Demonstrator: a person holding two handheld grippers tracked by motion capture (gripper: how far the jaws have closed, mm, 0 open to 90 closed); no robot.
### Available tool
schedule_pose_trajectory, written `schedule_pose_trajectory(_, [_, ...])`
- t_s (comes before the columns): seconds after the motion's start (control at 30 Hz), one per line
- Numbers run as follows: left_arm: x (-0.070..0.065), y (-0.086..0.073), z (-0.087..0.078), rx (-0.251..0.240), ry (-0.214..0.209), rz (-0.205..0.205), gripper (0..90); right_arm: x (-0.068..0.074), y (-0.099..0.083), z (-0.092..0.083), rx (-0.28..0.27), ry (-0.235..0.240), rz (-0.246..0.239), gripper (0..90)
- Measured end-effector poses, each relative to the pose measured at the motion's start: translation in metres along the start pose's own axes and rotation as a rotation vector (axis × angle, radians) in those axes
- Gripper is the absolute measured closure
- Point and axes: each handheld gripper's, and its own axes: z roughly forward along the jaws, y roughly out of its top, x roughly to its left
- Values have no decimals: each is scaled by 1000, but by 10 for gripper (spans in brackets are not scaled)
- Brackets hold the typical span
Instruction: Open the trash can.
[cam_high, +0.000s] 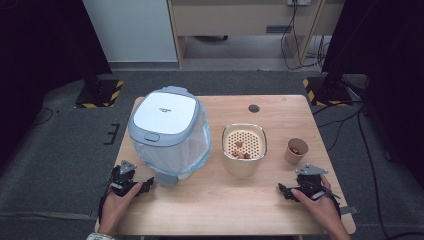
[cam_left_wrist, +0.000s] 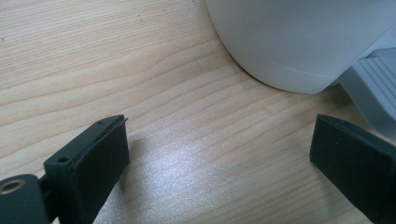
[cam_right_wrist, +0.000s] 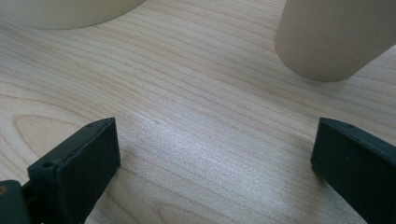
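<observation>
Two black hand-held grippers (cam_high: 131, 184) (cam_high: 299, 189) — grey three-cornered top plates, flat black jaws, small screw holes

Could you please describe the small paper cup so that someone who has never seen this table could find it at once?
Start at the big white bin lined with a bag on the left of the wooden table, then move right past the cream bowl with a perforated insert. The cup stands to its right, ahead of the right gripper. It is the smallest container, tan, with brown bits inside.

White-lidded bin (cam_high: 165, 125), beige strainer bowl (cam_high: 243, 150)
</observation>
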Motion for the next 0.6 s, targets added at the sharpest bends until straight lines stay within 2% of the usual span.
schedule_pose_trajectory(0.17, [-4,0,-2,-10,-20,10,91,0,0,0,0,0,0,16])
schedule_pose_trajectory(0.43, [-4,-2,-12,-18,-25,-17,150,0,0,0,0,-2,-2,16])
schedule_pose_trajectory(0.6, [-7,-1,-20,-51,-43,-29,291,0,0,0,0,-1,0,16])
